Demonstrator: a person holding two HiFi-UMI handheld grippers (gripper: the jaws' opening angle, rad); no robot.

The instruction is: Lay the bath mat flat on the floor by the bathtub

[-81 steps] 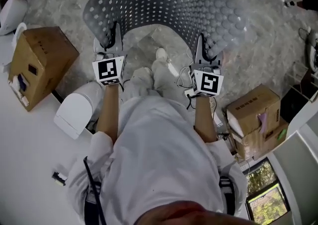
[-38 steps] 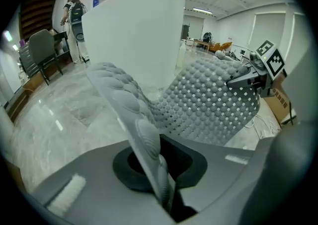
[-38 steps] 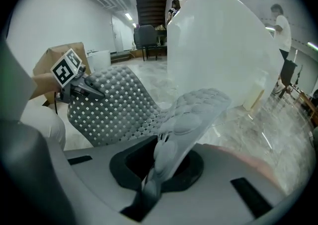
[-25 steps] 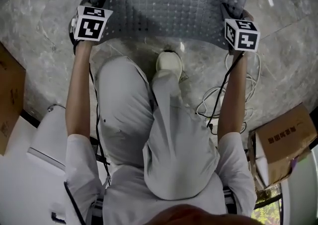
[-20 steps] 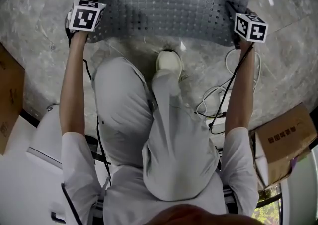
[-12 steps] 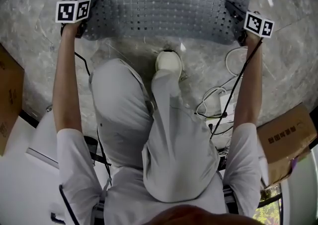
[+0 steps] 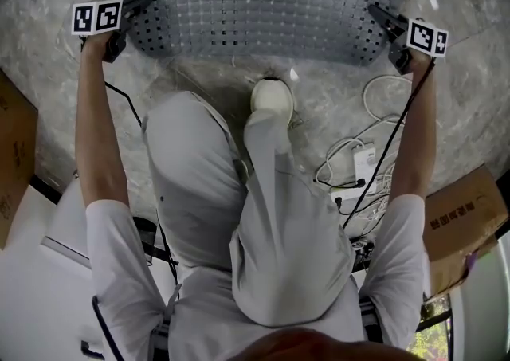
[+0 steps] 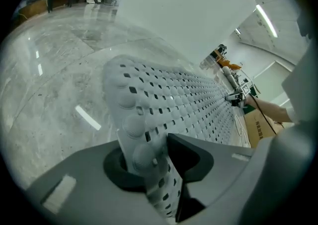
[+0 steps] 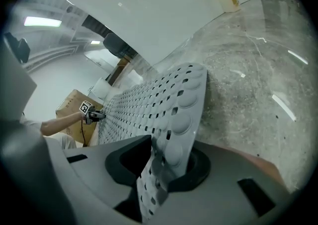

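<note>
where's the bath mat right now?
Head view, top centre: the bath mat is spread over the floor between the left gripper and right gripper, beyond the person's shoe.

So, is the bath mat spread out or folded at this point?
Spread. The bath mat stretches full width between the left gripper and the right gripper, each shut on a near corner; no fold shows.

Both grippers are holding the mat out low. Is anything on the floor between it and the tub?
Nothing visible. The floor between the bath mat and the bathtub is bare stone in both gripper views. The cables and the person's shoe lie behind its near edge.
</note>
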